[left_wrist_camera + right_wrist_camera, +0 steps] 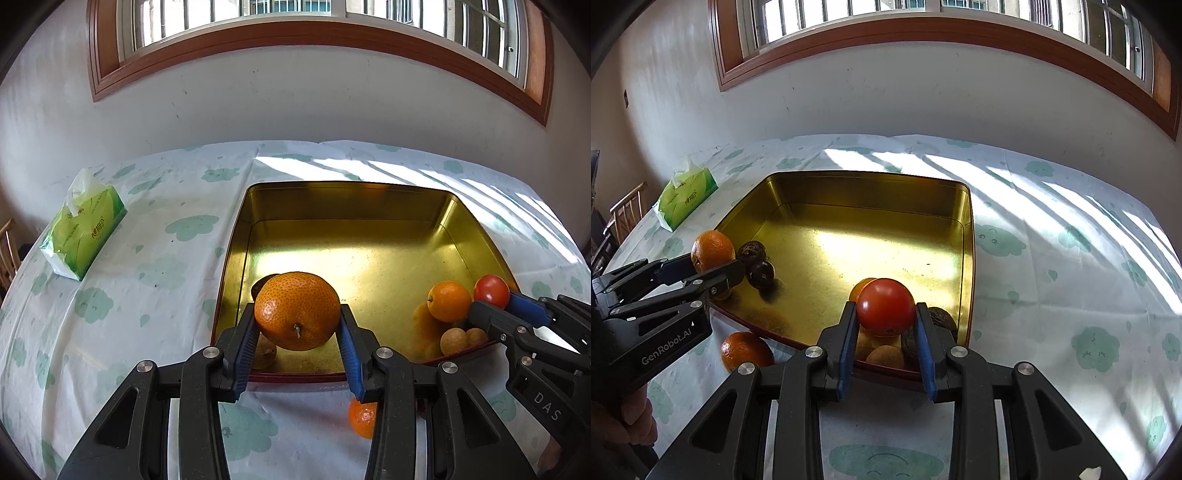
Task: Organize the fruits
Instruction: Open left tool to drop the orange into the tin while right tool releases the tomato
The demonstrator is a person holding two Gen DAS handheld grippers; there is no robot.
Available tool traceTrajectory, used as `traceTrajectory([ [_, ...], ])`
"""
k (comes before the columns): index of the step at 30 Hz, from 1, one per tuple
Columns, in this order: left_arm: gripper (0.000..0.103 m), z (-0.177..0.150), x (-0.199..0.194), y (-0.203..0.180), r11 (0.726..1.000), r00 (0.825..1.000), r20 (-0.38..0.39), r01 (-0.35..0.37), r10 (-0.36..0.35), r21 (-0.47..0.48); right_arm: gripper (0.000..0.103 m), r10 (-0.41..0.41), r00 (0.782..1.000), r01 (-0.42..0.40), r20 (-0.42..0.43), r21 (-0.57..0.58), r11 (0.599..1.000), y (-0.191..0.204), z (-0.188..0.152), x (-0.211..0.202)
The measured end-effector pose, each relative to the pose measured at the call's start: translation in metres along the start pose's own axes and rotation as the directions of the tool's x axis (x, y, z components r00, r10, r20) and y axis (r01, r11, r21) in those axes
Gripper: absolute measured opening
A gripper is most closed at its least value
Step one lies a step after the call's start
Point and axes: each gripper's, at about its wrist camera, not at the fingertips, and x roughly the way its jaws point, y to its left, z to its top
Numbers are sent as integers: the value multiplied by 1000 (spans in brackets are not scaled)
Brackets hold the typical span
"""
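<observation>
My left gripper (pixel 297 320) is shut on a large orange (pixel 297 311) and holds it over the near left corner of a gold tin tray (pixel 347 206). My right gripper (pixel 886 314) is shut on a red tomato (pixel 885 307) over the tray's near right corner (pixel 966 258). In the tray lie a small orange (pixel 448 301), pale round fruits (pixel 453 341) and dark wrinkled fruits (pixel 761 274). Another orange (pixel 747 350) lies on the tablecloth before the tray; it also shows in the left wrist view (pixel 362 419).
A green tissue pack (pixel 83 234) lies on the table at the far left. The table is covered with a white cloth with green cloud prints (pixel 1071 266). A wall and a window stand behind. A wooden chair (pixel 626 214) is past the left edge.
</observation>
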Motion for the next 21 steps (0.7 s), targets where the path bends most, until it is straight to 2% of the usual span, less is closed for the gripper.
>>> traceTrajectory([
  [8, 44, -2, 4, -2, 1000, 1000, -11, -6, 6, 8, 30, -3, 1000, 3, 0, 2, 1000, -1, 1, 2],
  [11, 45, -1, 5, -2, 1000, 1000, -12, -2, 2, 4, 33, -4, 1000, 4, 1, 3, 1000, -1, 0, 2],
  [16, 57, -2, 1, -6, 1000, 1000, 7, 1, -1, 24, 34, -3, 1000, 3, 3, 5, 1000, 0, -1, -1],
  [21, 59, -3, -6, -11, 999, 1000, 15, 1, -1, 33, 35, -3, 1000, 3, 10, 2, 1000, 1, -2, -8],
])
